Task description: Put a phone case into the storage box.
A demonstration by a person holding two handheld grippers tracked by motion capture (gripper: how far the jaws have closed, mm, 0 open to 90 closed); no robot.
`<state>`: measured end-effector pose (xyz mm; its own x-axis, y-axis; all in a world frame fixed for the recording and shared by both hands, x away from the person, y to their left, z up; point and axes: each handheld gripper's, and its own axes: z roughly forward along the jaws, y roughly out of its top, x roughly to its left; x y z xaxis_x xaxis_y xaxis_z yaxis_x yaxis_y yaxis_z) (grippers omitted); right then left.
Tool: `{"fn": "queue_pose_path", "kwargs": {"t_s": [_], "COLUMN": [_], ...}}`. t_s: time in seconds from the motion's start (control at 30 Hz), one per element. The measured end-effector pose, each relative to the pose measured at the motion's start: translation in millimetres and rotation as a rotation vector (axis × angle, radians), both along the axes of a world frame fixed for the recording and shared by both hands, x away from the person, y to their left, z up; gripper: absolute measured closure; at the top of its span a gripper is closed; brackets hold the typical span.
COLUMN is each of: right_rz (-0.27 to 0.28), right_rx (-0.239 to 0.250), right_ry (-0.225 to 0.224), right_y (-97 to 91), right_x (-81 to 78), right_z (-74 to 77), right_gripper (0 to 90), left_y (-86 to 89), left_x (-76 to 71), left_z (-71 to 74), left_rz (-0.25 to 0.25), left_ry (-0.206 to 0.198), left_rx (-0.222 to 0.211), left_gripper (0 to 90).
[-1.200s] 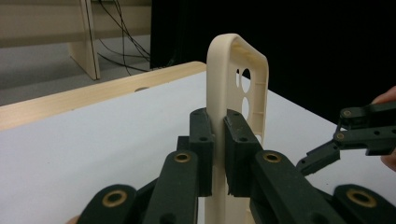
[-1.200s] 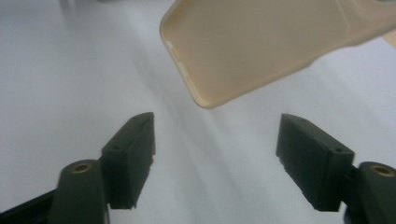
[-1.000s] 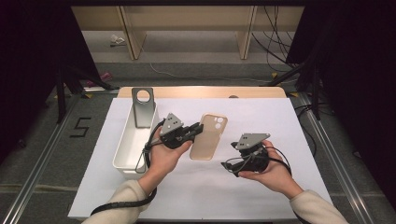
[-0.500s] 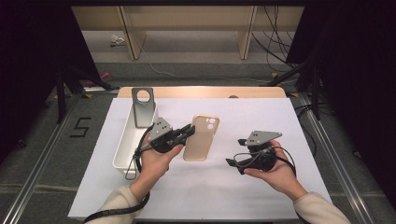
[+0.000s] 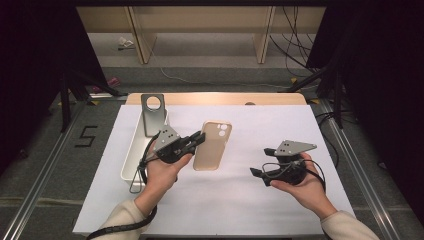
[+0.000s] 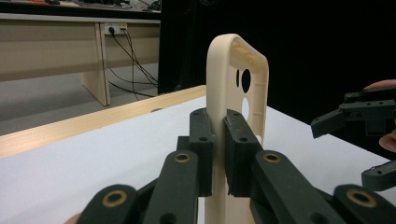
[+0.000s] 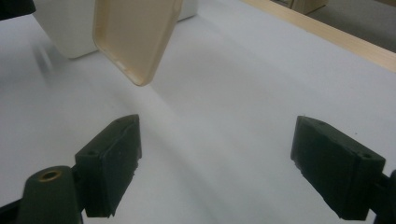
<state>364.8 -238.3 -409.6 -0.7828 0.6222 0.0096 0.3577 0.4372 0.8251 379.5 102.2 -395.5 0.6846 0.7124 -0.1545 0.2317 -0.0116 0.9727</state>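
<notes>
Left gripper [image 5: 199, 139] clamped on edge of beige phone case [image 5: 213, 145], case held off the surface [image 5: 280, 125], right gripper [image 5: 256, 176] spread wide, nothing gripped, jaws just opened, well apart from case.

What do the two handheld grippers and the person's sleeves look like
Both the left gripper and the right gripper are black, with blocky jaws, brass-coloured pivot pins and a grey three-cornered top plate. A black cable trails from each. The sleeves are cream-coloured.
</notes>
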Motion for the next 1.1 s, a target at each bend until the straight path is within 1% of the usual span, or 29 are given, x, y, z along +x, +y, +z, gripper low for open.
{"fn": "queue_pose_path", "kwargs": {"t_s": [0.37, 0.77, 1.1], "right_rz": [-0.039, -0.06, -0.079], "right_rx": [0.034, 0.053, 0.064], "right_ry": [-0.005, -0.011, -0.019], "right_y": [-8.5, -13.8, -20.2], "right_x": [-1.5, -5.5, -8.4], "right_z": [0.5, 1.4, 2.2], "right_gripper": [17.4, 17.4, 17.4], "left_y": [3.3, 7.7, 15.2], "left_x": [-0.4, 0.2, 1.2], "left_z": [5.3, 9.2, 18.3], "left_rz": [0.009, 0.017, 0.029], "left_ry": [-0.013, -0.02, -0.039], "left_rx": [-0.012, -0.024, -0.036], "left_gripper": [82.9, 82.9, 82.8]}}
